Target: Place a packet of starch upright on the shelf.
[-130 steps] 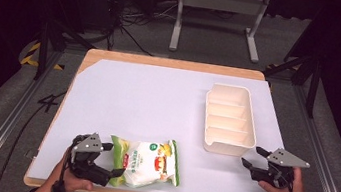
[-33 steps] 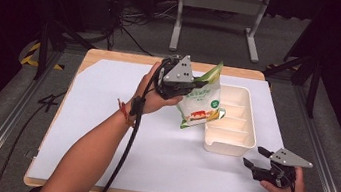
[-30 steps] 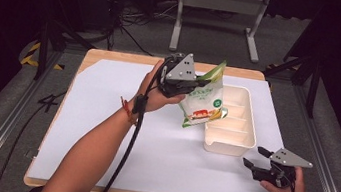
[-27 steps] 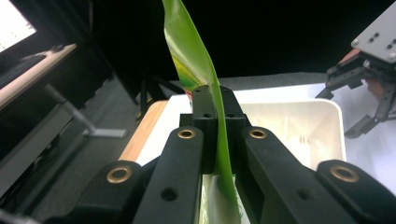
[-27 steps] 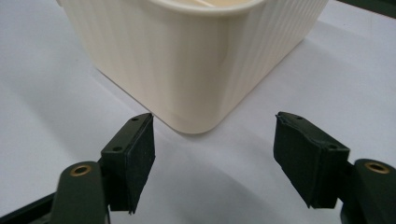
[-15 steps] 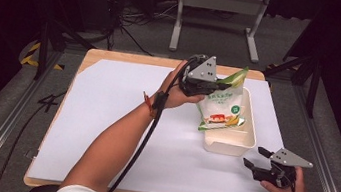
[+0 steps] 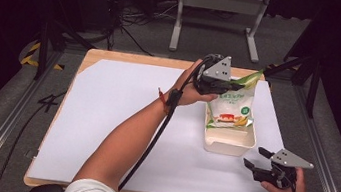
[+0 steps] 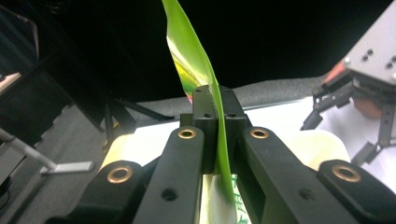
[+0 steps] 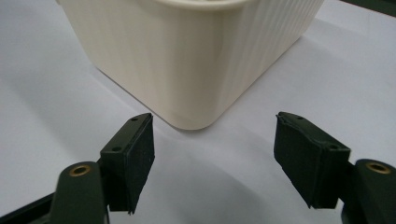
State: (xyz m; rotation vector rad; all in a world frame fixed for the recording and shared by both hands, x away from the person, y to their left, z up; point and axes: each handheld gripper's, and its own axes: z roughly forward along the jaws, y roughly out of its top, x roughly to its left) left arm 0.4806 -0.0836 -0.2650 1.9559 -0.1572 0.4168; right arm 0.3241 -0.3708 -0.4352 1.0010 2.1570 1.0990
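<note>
A green and white snack bag (image 7: 231, 110) hangs upright over the cream tray (image 7: 230, 143) at the table's right, its lower end inside the tray. My left gripper (image 7: 233, 87) is shut on the bag's top edge; in the left gripper view the green edge of the bag (image 8: 191, 70) runs up between the closed jaws of the left gripper (image 8: 216, 105). My right gripper (image 7: 256, 158) rests open near the front right corner of the table, just in front of the tray. In the right gripper view the right gripper (image 9: 214, 149) has nothing between its jaws and faces a corner of the tray (image 9: 196, 56).
White paper (image 7: 120, 114) covers the wooden table. A metal stand (image 7: 218, 12) and cables lie on the floor behind the table. Rails run along both sides. The right gripper (image 8: 369, 88) appears at the right of the left gripper view.
The left gripper has carried the bag from the front left of the table up and over to the tray, then lowered it into the tray. The right gripper has stayed still.
</note>
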